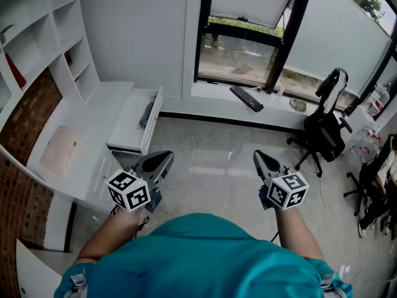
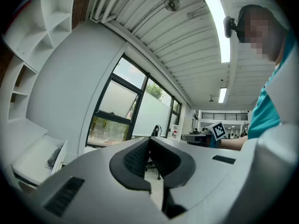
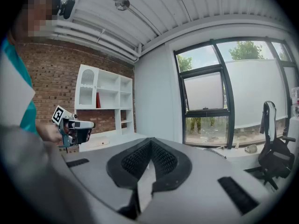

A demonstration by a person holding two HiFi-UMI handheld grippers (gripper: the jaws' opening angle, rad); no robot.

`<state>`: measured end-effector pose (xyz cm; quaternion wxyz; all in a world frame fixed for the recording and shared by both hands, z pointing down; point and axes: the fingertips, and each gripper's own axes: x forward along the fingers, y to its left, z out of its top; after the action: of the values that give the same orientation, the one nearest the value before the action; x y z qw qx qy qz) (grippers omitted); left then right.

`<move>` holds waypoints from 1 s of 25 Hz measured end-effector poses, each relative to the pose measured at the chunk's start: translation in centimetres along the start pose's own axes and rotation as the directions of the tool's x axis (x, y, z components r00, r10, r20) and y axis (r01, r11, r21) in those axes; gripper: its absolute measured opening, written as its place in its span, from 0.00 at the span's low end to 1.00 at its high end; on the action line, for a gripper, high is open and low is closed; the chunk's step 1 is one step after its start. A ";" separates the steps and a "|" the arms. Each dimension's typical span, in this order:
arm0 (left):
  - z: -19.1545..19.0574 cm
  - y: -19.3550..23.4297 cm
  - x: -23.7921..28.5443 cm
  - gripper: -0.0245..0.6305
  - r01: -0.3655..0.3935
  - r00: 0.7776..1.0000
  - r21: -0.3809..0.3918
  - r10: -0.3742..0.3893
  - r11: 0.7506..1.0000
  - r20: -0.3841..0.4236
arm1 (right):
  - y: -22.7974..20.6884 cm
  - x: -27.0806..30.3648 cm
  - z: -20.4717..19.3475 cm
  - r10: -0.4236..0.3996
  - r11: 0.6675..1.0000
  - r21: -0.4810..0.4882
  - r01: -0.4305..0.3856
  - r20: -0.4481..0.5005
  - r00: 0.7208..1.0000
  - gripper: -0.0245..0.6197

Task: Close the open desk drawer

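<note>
Head view
- Left tool [image 1: 160,161]: jaws pressed together, holding nothing, in the air above the glossy grey floor [image 1: 211,160].
- Right tool [image 1: 263,161]: jaws likewise closed and empty, at 3 o'clock of the left tool, well apart from it.
- Drawer [image 1: 124,126]: white, shallow and rectangular, pulled out of the white bench [image 1: 93,112]. It lies at 11 o'clock of the left tool, not touched. A dark object [image 1: 147,112] lies inside.

Left gripper view
- Left tool [image 2: 149,141]: black ribbed pads [image 2: 135,158] meet at the tips with nothing between them.
- Drawer: open, at 9 o'clock.

Right gripper view
- Right tool [image 3: 150,143]: ribbed pads closed at the tips, empty.
- Background: left tool at 9 o'clock, before a brick wall [image 3: 51,78] and white shelves [image 3: 105,101].
</note>
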<state>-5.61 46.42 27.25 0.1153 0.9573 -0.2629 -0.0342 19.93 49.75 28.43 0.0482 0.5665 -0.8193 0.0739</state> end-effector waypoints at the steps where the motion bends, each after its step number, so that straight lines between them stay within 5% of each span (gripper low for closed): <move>1: 0.0 -0.2 0.2 0.06 -0.002 1.000 -0.001 0.002 1.000 0.001 | -0.2 -0.2 0.0 0.001 1.000 -0.002 -0.001 -0.002 1.000 0.07; 25: -1.6 -8.8 7.3 0.06 -0.005 1.000 0.015 0.005 1.000 0.016 | -7.3 -6.8 -0.5 0.030 0.998 -0.059 -0.031 -0.017 0.999 0.07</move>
<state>5.24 50.41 26.70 0.1062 0.9571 -0.2665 -0.0397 29.13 53.55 28.33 0.0705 0.5518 -0.8292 0.0549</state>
